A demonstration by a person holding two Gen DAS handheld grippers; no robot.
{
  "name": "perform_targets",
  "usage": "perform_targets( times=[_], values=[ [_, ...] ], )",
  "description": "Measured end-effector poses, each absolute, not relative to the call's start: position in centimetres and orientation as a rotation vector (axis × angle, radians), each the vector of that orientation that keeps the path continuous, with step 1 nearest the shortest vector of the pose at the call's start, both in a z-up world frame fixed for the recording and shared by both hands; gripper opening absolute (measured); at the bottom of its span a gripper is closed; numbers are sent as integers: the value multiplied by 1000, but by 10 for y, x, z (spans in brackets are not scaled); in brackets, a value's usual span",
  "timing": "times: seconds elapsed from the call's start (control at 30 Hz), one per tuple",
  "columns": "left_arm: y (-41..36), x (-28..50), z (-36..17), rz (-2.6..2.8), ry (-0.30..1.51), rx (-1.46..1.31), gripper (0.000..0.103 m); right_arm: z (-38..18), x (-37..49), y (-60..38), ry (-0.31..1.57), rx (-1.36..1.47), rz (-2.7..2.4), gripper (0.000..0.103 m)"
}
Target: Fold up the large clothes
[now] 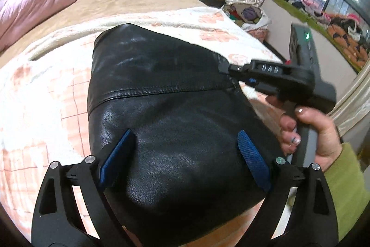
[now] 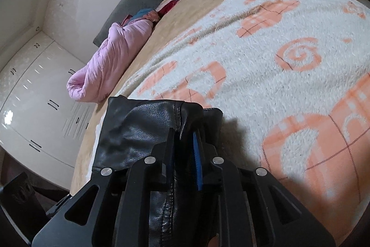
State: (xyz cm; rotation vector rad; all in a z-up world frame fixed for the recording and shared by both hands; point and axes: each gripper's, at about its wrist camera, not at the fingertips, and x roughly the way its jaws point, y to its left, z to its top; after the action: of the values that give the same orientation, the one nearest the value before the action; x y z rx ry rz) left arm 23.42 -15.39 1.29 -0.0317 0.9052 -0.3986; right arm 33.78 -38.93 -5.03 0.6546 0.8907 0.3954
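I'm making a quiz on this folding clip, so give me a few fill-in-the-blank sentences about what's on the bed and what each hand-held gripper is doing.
1. The black garment is made of ____.
2. It lies on a white blanket with ____ patterns.
3. The right hand-held gripper is ____ on the garment's edge.
4. The left hand-held gripper has its jaws ____.

Missing words: leather; orange; shut; open

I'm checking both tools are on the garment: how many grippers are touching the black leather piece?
1 for sure. The right gripper is clamped on a fold of the black leather garment at its right edge. The left gripper is open over the near part; contact is unclear.
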Motion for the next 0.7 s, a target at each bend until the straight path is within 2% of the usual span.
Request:
perform_targets(
  times=[0.13,0.2,0.33,0.43,0.47,0.5,0.57,0.63,0.67,0.7],
  values=[
    [-131,233,24,-353,871,-91,85,-52,337,-386,898,627,380,14],
    [-115,232,24,-321,867,-136,89,-52,337,-383,902,605,370,14],
    [-99,246,-6,-277,999,-139,89,-50,336,-378,900,566,350,14],
    [-89,251,-26,-293,1046,-218,95,-46,329,-376,890,530,317,18],
    [-86,252,-27,-301,1052,-252,95,-44,326,-376,882,526,312,22],
    [-84,251,-28,-304,1054,-268,95,-39,319,-377,870,519,297,34],
    [-84,250,-23,-294,1042,-243,95,-31,307,-379,862,512,283,47],
    [-84,250,-19,-285,1035,-233,95,-21,291,-379,843,497,288,48],
    [-84,249,-17,-285,1035,-237,95,-16,284,-378,838,481,287,52],
    [-82,247,-16,-286,1036,-239,95,-11,275,-376,833,467,294,60]
  ],
)
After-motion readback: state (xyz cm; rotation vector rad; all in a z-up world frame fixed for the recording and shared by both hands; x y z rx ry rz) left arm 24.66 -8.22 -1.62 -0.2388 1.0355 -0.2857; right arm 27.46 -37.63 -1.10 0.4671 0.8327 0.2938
